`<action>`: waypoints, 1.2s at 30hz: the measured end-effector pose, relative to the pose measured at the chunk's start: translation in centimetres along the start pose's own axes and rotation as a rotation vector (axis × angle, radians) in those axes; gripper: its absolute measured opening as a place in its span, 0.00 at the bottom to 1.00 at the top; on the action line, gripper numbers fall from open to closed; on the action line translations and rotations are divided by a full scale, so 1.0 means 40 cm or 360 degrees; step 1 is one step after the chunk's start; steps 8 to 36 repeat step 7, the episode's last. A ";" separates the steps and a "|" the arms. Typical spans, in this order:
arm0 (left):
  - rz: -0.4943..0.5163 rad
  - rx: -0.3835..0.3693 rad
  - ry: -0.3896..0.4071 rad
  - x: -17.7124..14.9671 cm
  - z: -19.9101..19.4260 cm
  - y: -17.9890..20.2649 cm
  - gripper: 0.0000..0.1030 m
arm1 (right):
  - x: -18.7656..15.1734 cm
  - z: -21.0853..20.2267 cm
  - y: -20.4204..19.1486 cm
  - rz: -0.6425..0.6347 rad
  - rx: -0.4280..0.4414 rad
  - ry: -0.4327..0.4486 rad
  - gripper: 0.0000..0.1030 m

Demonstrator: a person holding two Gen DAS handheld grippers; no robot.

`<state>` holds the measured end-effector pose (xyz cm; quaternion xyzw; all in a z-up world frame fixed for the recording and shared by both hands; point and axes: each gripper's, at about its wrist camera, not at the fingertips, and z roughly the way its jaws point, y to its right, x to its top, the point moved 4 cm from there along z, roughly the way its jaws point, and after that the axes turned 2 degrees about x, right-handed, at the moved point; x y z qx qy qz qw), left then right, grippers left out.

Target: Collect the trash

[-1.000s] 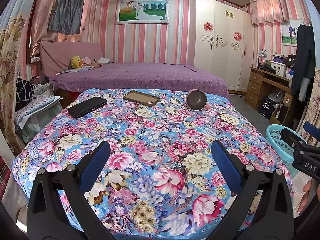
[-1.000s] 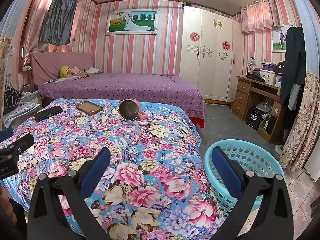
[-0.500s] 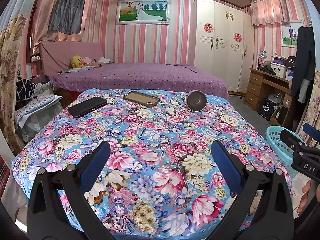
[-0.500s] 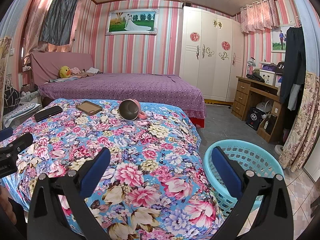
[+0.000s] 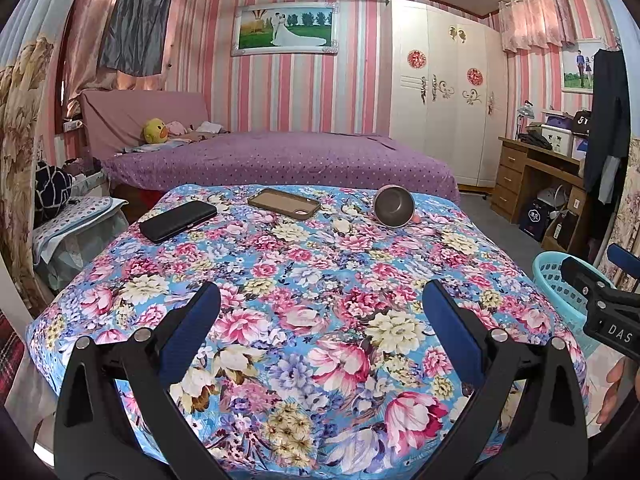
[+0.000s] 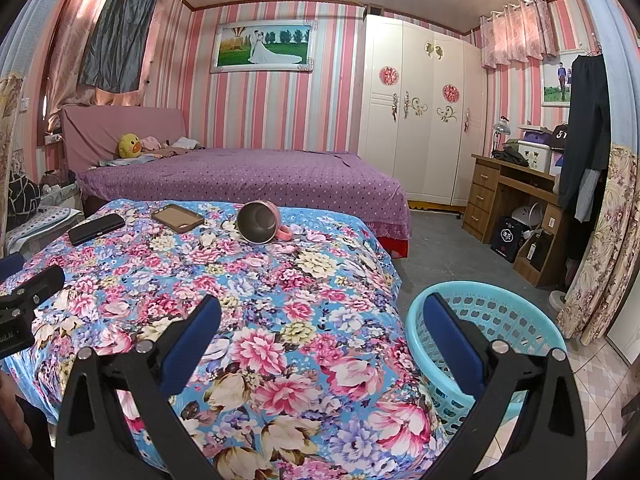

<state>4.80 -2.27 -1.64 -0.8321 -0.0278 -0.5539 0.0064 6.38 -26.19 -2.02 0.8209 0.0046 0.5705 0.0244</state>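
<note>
On the floral tablecloth (image 5: 320, 280) lie a black phone case (image 5: 178, 220), a brown phone case (image 5: 284, 204) and a tipped-over pink mug (image 5: 394, 212), all at the far end. My left gripper (image 5: 320, 320) hovers open over the near part of the cloth, with nothing between its blue pads. My right gripper (image 6: 320, 320) is open too, at the table's right corner. Its right finger stands over the light blue basket (image 6: 512, 320) on the floor. The mug (image 6: 258, 222) and both cases also show in the right wrist view. I cannot pick out any loose scrap on the busy flower pattern.
A purple bed (image 5: 280, 160) stands behind the table, with a white wardrobe (image 5: 440, 100) and a wooden desk (image 5: 528, 176) to the right. A padded stool (image 5: 72, 216) sits left of the table. Tiled floor (image 6: 592, 380) lies beside the basket.
The left wrist view has tilted up a little, so the table things sit slightly lower in frame. The right gripper has stayed still. Both stay open.
</note>
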 end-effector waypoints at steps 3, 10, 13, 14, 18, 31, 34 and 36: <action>-0.0006 -0.0019 -0.0017 -0.001 0.002 0.000 0.95 | 0.000 0.000 0.000 -0.0003 -0.0002 0.0000 0.96; -0.0026 -0.0025 -0.0029 -0.001 0.006 -0.006 0.95 | -0.001 -0.001 -0.001 -0.0001 -0.0002 0.0000 0.96; -0.0026 -0.0025 -0.0029 -0.001 0.006 -0.006 0.95 | -0.001 -0.001 -0.001 -0.0001 -0.0002 0.0000 0.96; -0.0026 -0.0025 -0.0029 -0.001 0.006 -0.006 0.95 | -0.001 -0.001 -0.001 -0.0001 -0.0002 0.0000 0.96; -0.0026 -0.0025 -0.0029 -0.001 0.006 -0.006 0.95 | -0.001 -0.001 -0.001 -0.0001 -0.0002 0.0000 0.96; -0.0026 -0.0025 -0.0029 -0.001 0.006 -0.006 0.95 | -0.001 -0.001 -0.001 -0.0001 -0.0002 0.0000 0.96; -0.0026 -0.0025 -0.0029 -0.001 0.006 -0.006 0.95 | -0.001 -0.001 -0.001 -0.0001 -0.0002 0.0000 0.96; -0.0026 -0.0025 -0.0029 -0.001 0.006 -0.006 0.95 | -0.001 -0.001 -0.001 -0.0001 -0.0002 0.0000 0.96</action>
